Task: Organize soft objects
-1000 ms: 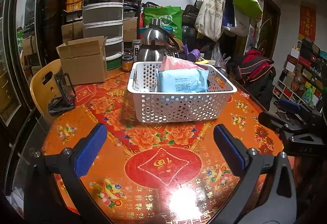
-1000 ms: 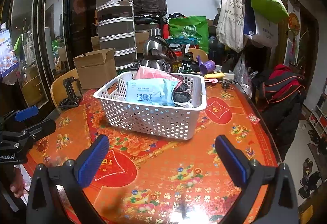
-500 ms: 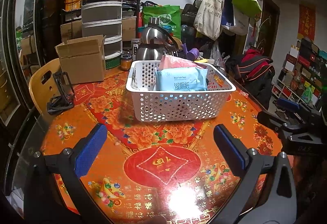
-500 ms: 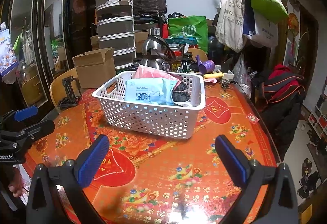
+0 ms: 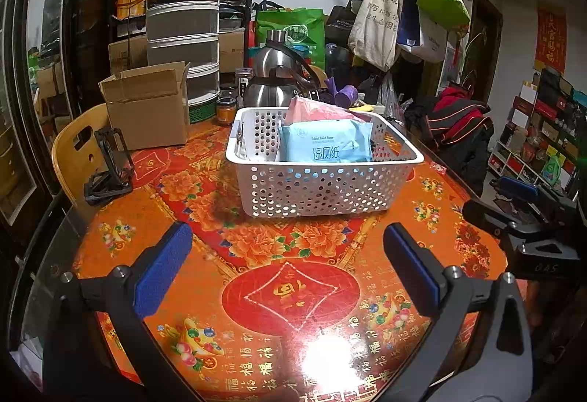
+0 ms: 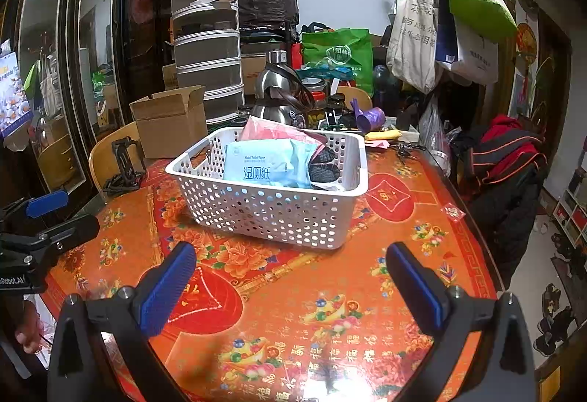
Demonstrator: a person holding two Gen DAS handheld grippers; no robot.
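Note:
A white perforated basket (image 5: 323, 189) (image 6: 271, 215) stands on the red and orange table. In it lie a light blue wet-wipes pack (image 5: 326, 141) (image 6: 269, 163), a pink soft pack (image 5: 315, 110) (image 6: 273, 130) behind it, and a dark knitted item (image 6: 324, 160) at the right. My left gripper (image 5: 288, 255) is open and empty, low over the table in front of the basket. My right gripper (image 6: 290, 273) is open and empty, also short of the basket. Each gripper shows at the edge of the other's view.
An open cardboard box (image 5: 146, 105) (image 6: 172, 119), a steel kettle (image 5: 279, 79), jars and stacked white containers (image 5: 183, 20) stand behind the basket. A black stand (image 5: 110, 163) sits at the left by a wooden chair (image 5: 73, 152). Bags hang on a coat rack (image 6: 440, 17).
Both views have drawn back and shifted very slightly. The basket and its contents have not moved. Both grippers stay open.

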